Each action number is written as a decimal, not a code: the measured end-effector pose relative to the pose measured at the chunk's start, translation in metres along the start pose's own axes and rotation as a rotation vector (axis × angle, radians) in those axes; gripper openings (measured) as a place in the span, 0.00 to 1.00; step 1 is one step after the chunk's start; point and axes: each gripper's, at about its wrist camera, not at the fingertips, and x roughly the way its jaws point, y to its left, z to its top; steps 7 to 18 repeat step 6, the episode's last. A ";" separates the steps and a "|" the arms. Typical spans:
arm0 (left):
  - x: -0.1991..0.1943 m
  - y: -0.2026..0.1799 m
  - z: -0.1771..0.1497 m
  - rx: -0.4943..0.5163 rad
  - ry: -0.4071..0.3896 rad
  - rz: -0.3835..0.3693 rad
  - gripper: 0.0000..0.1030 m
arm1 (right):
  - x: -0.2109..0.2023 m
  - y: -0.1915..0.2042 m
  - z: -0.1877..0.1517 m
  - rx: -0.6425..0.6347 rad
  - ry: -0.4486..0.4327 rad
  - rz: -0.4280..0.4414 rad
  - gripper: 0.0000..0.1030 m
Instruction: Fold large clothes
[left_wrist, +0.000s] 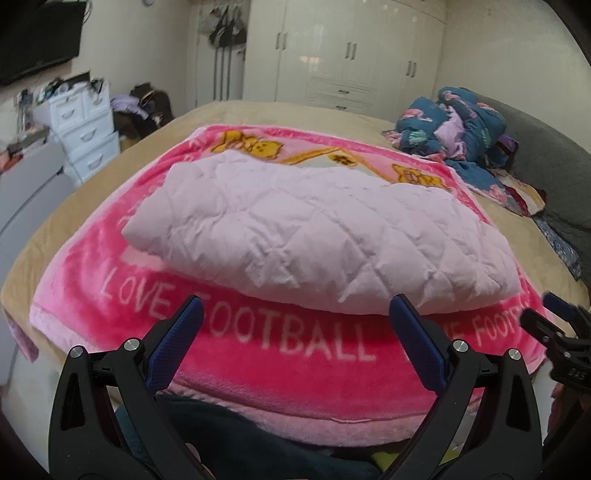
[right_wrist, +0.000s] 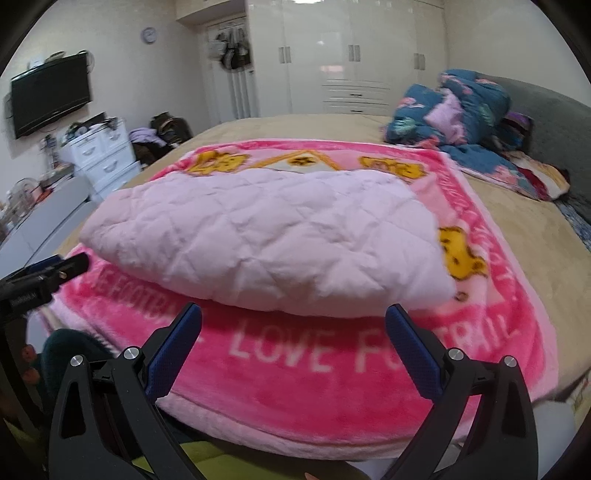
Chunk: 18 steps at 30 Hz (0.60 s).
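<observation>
Bed (left_wrist: 258, 114) w/ pink football blanket (left_wrist: 295, 354) spread across it; pale quilted garment (left_wrist: 314, 229) sits on the blanket's middle, already in a thick bundle. Looks puffy, soft, light, prob slippery shell — best grabbed at the near edge/corners. Left tongs (left_wrist: 295, 317) spread wide, empty; right tongs (right_wrist: 293, 319) spread too, nothing pinched.

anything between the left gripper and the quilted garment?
Only the pink blanket. In the left wrist view, its "FOOTBALL" band is all that lies between the open left gripper and the near edge of the pale pink quilted garment. Nothing else lies there.
</observation>
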 end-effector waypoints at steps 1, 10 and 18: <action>0.004 0.005 0.002 -0.014 0.010 0.010 0.91 | 0.000 -0.010 -0.002 0.022 0.001 -0.024 0.96; 0.036 0.086 0.025 -0.100 0.044 0.172 0.91 | -0.004 -0.126 -0.038 0.334 0.044 -0.243 0.96; 0.036 0.086 0.025 -0.100 0.044 0.172 0.91 | -0.004 -0.126 -0.038 0.334 0.044 -0.243 0.96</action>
